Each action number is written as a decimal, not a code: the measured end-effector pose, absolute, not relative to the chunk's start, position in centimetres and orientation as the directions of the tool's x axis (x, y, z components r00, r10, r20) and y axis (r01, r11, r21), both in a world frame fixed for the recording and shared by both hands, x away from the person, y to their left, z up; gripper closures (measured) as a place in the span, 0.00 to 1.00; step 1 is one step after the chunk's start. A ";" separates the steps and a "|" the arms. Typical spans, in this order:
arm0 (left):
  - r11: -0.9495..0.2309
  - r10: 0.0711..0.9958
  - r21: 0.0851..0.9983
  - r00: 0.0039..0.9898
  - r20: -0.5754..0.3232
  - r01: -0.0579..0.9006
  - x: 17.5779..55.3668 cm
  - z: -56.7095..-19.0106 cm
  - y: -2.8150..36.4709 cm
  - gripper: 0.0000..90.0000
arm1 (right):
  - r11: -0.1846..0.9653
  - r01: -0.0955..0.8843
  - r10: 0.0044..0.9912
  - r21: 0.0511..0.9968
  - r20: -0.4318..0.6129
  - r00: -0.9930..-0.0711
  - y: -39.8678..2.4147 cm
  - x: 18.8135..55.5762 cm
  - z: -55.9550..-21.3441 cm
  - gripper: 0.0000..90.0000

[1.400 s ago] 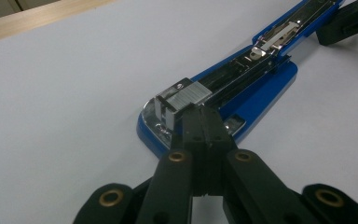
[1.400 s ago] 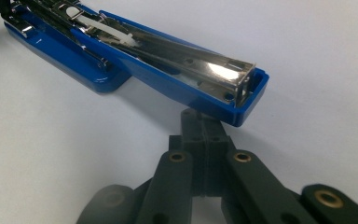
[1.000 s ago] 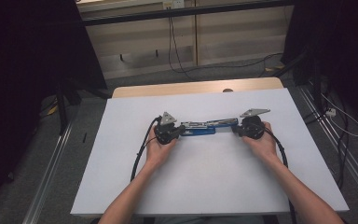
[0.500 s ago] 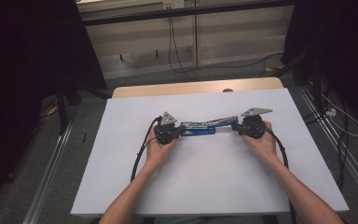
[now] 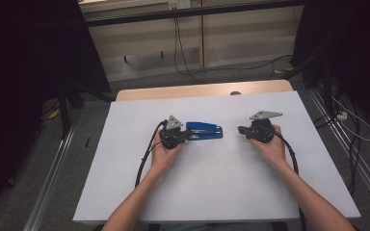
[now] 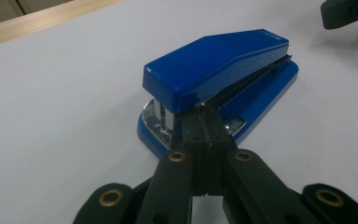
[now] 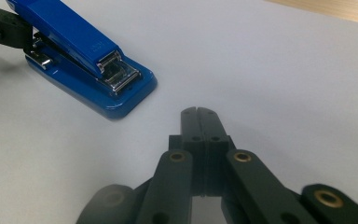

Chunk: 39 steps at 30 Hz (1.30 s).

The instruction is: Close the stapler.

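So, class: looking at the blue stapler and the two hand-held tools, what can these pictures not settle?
- Whether the left tool touches the stapler: in the left gripper view its shut tips cover the spot they point at.
- The embossed marking on the stapler's side in the right gripper view: too small to read.
- The dark round mark on the wooden table edge, high view: too small to identify.
- The right tool: its lower body is cut off by the bottom edge of the right gripper view.

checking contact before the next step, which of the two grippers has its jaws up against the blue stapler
The left gripper: its shut jaws meet the end of the blue stapler. The right gripper is shut too, but sits apart from the stapler's other end with bare white table between.
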<state>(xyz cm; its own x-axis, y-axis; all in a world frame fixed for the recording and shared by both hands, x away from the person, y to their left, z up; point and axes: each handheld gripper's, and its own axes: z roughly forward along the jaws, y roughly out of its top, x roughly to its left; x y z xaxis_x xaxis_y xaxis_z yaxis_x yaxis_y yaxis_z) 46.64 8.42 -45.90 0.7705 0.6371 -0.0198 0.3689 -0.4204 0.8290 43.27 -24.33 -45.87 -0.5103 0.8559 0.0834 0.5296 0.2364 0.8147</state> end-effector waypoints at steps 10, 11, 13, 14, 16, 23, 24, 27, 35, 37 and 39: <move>-0.439 0.630 0.825 0.777 0.001 0.355 46.4 -45.8 8.3 0.99 | 0.208 0.517 0.856 0.831 0.102 -0.507 -24.5 43.1 -45.5 1.00; -0.432 0.629 0.827 0.778 -0.010 0.360 46.3 -45.8 8.3 0.99 | 0.205 0.515 0.856 0.832 0.103 -0.507 -24.5 43.1 -45.5 0.98; -0.432 0.622 0.826 0.783 -0.016 0.361 46.1 -45.8 8.2 0.98 | 0.194 0.517 0.857 0.834 0.112 -0.503 -24.6 43.1 -45.5 0.94; -0.442 0.621 0.824 0.784 -0.005 0.355 46.1 -45.7 8.2 0.97 | 0.191 0.518 0.858 0.834 0.115 -0.501 -24.6 43.1 -45.4 0.93; -0.436 0.625 0.823 0.781 -0.013 0.363 45.9 -45.7 8.2 0.96 | 0.186 0.518 0.858 0.835 0.120 -0.500 -24.6 43.0 -45.4 0.89; -0.430 0.626 0.821 0.780 -0.029 0.376 45.6 -45.8 8.7 0.90 | 0.174 0.513 0.854 0.840 0.131 -0.504 -24.7 42.9 -45.3 0.74; -0.424 0.626 0.821 0.778 -0.039 0.382 45.6 -45.7 8.7 0.88 | 0.170 0.515 0.857 0.840 0.132 -0.498 -24.7 42.8 -45.2 0.70; -0.421 0.625 0.823 0.779 -0.040 0.380 45.5 -45.5 9.0 0.85 | 0.167 0.508 0.862 0.845 0.125 -0.491 -24.7 42.7 -45.2 0.62; -0.397 0.663 0.838 0.748 -0.020 0.374 45.1 -45.0 9.6 0.49 | 0.147 0.507 0.867 0.849 0.136 -0.479 -24.8 42.3 -44.7 0.29; -0.378 0.686 0.842 0.727 -0.023 0.384 45.2 -44.9 9.7 0.36 | 0.133 0.513 0.874 0.848 0.144 -0.465 -24.8 42.3 -44.7 0.16; -0.366 0.699 0.846 0.714 -0.025 0.388 45.2 -44.8 10.0 0.24 | 0.098 0.521 0.876 0.848 0.174 -0.449 -24.8 42.2 -44.7 0.08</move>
<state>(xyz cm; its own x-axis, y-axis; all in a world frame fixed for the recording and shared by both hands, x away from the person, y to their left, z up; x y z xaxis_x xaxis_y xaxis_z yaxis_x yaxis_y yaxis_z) 45.24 9.96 -44.77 0.7145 0.6992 -0.0246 0.3876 -0.3663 0.8459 42.23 -24.80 -44.70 -0.4490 0.8764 0.1743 0.5213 0.0984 0.8477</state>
